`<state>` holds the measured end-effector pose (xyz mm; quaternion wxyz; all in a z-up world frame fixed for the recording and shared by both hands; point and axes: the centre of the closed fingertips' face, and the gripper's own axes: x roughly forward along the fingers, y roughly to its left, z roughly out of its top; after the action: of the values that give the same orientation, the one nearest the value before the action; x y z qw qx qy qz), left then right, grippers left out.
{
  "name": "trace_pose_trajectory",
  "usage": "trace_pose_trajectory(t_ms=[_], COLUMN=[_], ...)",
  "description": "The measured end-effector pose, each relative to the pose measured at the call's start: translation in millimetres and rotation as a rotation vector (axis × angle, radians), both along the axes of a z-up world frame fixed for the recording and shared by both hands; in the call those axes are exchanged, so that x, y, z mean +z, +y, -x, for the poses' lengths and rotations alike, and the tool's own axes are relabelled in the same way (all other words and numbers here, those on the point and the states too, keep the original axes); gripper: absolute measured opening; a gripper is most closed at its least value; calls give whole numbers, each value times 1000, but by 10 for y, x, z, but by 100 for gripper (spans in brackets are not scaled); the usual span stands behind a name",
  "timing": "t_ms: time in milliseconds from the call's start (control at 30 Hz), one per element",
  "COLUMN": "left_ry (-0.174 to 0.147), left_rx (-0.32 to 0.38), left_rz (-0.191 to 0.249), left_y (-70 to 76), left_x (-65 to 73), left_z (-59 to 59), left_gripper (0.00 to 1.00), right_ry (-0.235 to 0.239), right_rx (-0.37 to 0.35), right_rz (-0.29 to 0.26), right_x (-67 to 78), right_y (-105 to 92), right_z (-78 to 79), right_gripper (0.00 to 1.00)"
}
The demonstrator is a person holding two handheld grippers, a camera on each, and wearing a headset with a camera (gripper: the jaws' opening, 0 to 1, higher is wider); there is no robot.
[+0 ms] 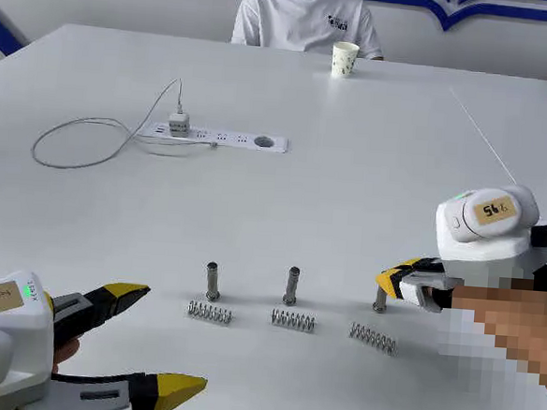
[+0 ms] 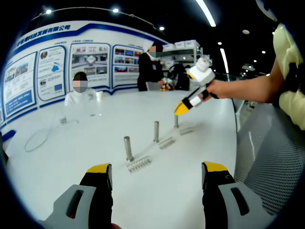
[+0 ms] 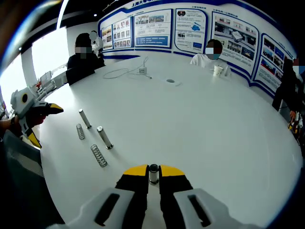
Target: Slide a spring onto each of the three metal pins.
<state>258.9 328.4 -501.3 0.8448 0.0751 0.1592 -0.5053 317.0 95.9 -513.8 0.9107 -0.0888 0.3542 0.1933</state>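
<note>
Three upright metal pins stand in a row: left pin point(image 1: 212, 280), middle pin point(image 1: 292, 285), right pin point(image 1: 380, 302). A spring lies in front of each: left spring point(image 1: 210, 311), middle spring point(image 1: 293, 320), right spring point(image 1: 373, 339). My right gripper point(image 1: 388, 275) is shut on the top of the right pin point(image 3: 153, 174); the other two pins point(image 3: 104, 137) point(image 3: 85, 118) stand to its left. My left gripper point(image 1: 170, 339) is open at the near left, nothing between its jaws. It point(image 2: 157, 169) points at the left pin point(image 2: 127, 148) and left spring point(image 2: 138, 163).
A white power strip point(image 1: 217, 137) with a plugged charger and a looped cable point(image 1: 71, 144) lies mid-table. A paper cup point(image 1: 345, 59) stands at the far edge before a seated person point(image 1: 301, 19). Other people stand beyond the table point(image 2: 150, 67).
</note>
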Motion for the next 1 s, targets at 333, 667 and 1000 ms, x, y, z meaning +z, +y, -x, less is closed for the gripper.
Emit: trace_pose_trajectory(t_ms=[333, 667, 1000], left_ry=[-2, -2, -2], left_rx=[-5, -13, -30], left_rz=[0, 3, 5], left_y=[-7, -27, -77], left_x=[4, 0, 8], left_z=[16, 2, 7], left_gripper=[78, 78, 78], right_ry=[-4, -26, -36], right_rx=[19, 39, 68], right_rz=[10, 19, 25], right_x=[-9, 59, 114], right_y=[-12, -38, -77], right_z=[36, 83, 260], right_gripper=[10, 13, 15])
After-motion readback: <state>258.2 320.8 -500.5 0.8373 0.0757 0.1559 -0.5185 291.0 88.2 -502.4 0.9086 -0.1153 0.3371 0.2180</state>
